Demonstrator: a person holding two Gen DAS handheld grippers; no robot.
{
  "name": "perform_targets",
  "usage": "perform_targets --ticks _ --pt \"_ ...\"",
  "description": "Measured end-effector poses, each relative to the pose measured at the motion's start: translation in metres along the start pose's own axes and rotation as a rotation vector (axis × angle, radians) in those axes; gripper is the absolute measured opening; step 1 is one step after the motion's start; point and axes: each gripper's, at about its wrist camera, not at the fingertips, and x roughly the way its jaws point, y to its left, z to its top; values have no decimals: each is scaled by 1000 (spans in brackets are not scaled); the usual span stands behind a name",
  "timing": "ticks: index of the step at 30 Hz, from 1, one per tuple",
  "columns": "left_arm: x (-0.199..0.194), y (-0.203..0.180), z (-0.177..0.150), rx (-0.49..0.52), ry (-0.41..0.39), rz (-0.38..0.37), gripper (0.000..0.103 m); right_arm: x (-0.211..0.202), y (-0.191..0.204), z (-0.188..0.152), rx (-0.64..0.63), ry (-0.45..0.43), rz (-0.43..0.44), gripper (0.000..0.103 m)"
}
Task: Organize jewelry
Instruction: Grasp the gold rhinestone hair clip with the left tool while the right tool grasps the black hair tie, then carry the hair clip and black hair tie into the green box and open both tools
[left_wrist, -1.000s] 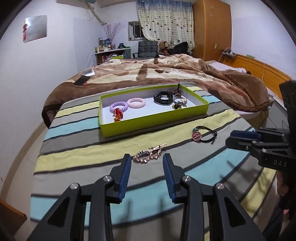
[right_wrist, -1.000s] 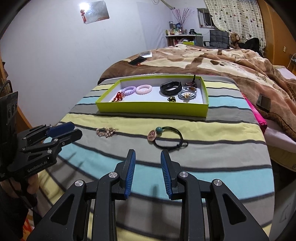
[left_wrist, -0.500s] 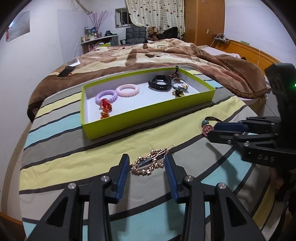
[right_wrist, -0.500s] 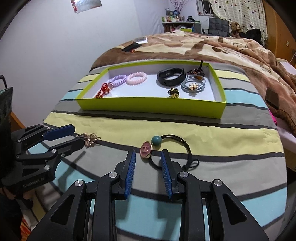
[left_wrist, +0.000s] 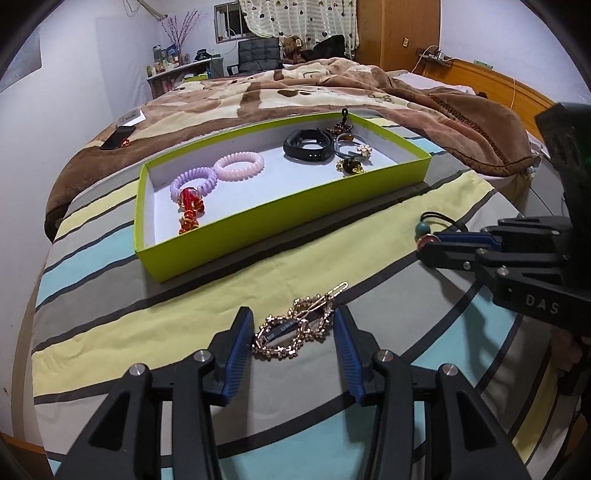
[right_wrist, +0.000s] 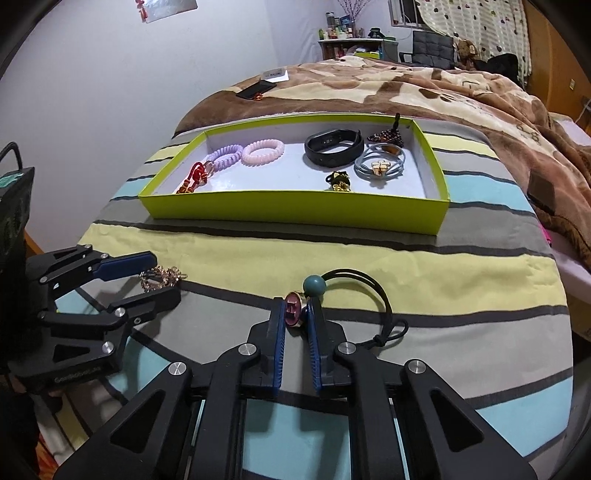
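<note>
A gold hair clip (left_wrist: 299, 326) lies on the striped bedspread between the open blue pads of my left gripper (left_wrist: 293, 332); it also shows in the right wrist view (right_wrist: 162, 277). A black hair tie with a pink disc (right_wrist: 293, 314) and a teal bead (right_wrist: 314, 285) lies ahead of my right gripper (right_wrist: 295, 317), whose pads stand on both sides of the disc, nearly touching it. The lime-green tray (right_wrist: 295, 214) holds several pieces: spiral bands, a black wristband, a red charm.
The tray also shows in the left wrist view (left_wrist: 280, 225). A brown blanket (left_wrist: 332, 85) covers the bed behind it, with a phone (left_wrist: 118, 137) on it. The bedspread edge drops off on the left and right.
Both grippers moved forward and down. The hair clip now sits between the left pads, and the pink disc sits between the right pads, which have narrowed.
</note>
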Motion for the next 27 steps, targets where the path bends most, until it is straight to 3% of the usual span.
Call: perform_targets --ticks 9,21,27 --pt "-7 -7 -8 -43 0 35 45 -8 -7 -9 28 -4 26 12" --pt "-32 3 -24 -209 -49 -5 42 -26 -10 -19 38 -40 48 12" --pt "-41 6 -25 -239 -80 0 42 -37 -10 -19 35 -67 55 12"
